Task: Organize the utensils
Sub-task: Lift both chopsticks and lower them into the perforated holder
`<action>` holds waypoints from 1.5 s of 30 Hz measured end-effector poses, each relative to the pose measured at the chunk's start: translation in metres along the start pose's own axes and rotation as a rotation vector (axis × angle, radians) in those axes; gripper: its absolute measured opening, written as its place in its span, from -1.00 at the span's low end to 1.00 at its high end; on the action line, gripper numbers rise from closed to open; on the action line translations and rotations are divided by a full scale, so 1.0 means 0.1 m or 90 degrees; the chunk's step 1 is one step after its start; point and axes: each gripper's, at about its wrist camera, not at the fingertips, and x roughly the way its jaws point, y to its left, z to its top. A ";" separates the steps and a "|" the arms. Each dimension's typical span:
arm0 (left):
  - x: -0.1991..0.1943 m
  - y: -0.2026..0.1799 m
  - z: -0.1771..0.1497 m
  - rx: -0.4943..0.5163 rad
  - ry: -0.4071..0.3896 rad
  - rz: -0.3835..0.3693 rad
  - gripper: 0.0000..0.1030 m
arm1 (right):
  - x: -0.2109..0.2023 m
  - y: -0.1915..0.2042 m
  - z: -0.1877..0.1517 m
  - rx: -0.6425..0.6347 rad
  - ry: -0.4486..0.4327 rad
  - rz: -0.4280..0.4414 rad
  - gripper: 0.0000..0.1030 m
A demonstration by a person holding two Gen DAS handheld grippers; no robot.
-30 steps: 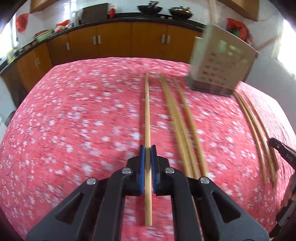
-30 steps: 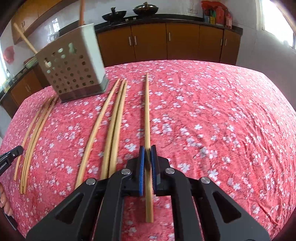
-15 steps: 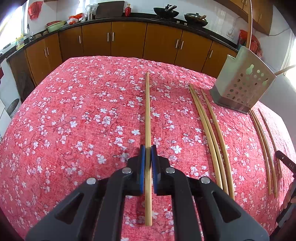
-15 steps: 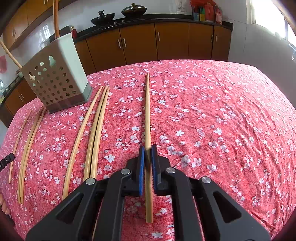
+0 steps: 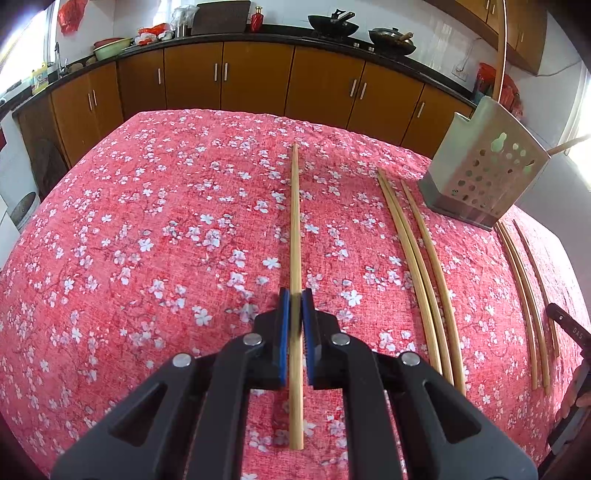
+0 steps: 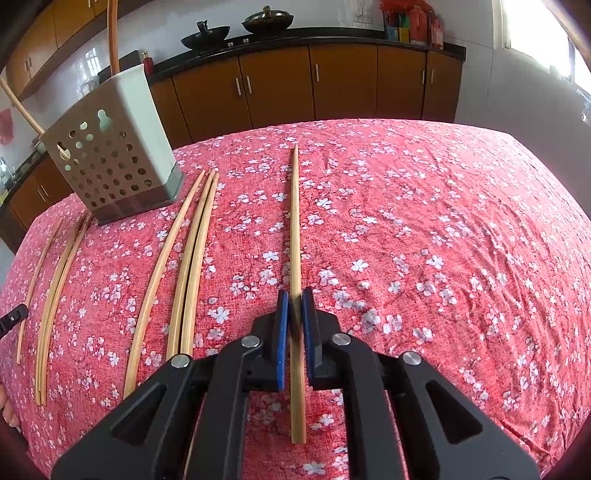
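Note:
My left gripper (image 5: 294, 297) is shut on a wooden chopstick (image 5: 294, 221) that runs straight ahead over the red flowered tablecloth (image 5: 147, 240). My right gripper (image 6: 294, 295) is shut on another chopstick (image 6: 294, 221) in the same way. A perforated metal utensil holder (image 5: 484, 173) (image 6: 110, 158) stands at the far side, with two sticks (image 6: 112, 33) rising out of it. Three loose chopsticks (image 5: 417, 266) (image 6: 188, 266) lie between the grippers, in front of the holder. Three more (image 5: 524, 288) (image 6: 55, 277) lie beside them.
The table's far edge faces brown kitchen cabinets (image 5: 258, 81) under a dark counter with woks (image 5: 332, 24). The right gripper's tip (image 5: 569, 325) shows at the left view's right edge. The left gripper's tip (image 6: 13, 317) shows at the right view's left edge.
The left gripper has swung left with its chopstick, so the holder now sits farther right in its view. The right gripper has barely moved. Both grips are unchanged.

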 end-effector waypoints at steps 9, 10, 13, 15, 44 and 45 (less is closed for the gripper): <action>0.00 0.00 0.01 -0.001 0.001 -0.002 -0.81 | 0.00 0.00 0.00 0.001 0.000 0.000 -0.82; 0.00 0.00 0.01 -0.002 0.001 -0.002 -0.81 | 0.00 0.00 0.00 0.001 0.000 0.000 -0.82; 0.00 0.00 0.01 -0.002 0.001 -0.003 -0.81 | 0.00 0.00 0.00 0.001 0.000 0.000 -0.82; 0.00 0.00 0.01 -0.002 0.001 -0.003 -0.81 | 0.00 0.00 0.00 0.001 0.000 0.000 -0.82; -0.93 -0.20 0.29 0.035 -0.149 -0.002 -0.85 | -1.03 -0.05 0.24 0.015 -0.190 0.031 -0.85; -1.01 -0.21 0.34 0.033 -0.163 -0.006 -0.85 | -1.11 -0.04 0.29 0.014 -0.206 0.033 -0.85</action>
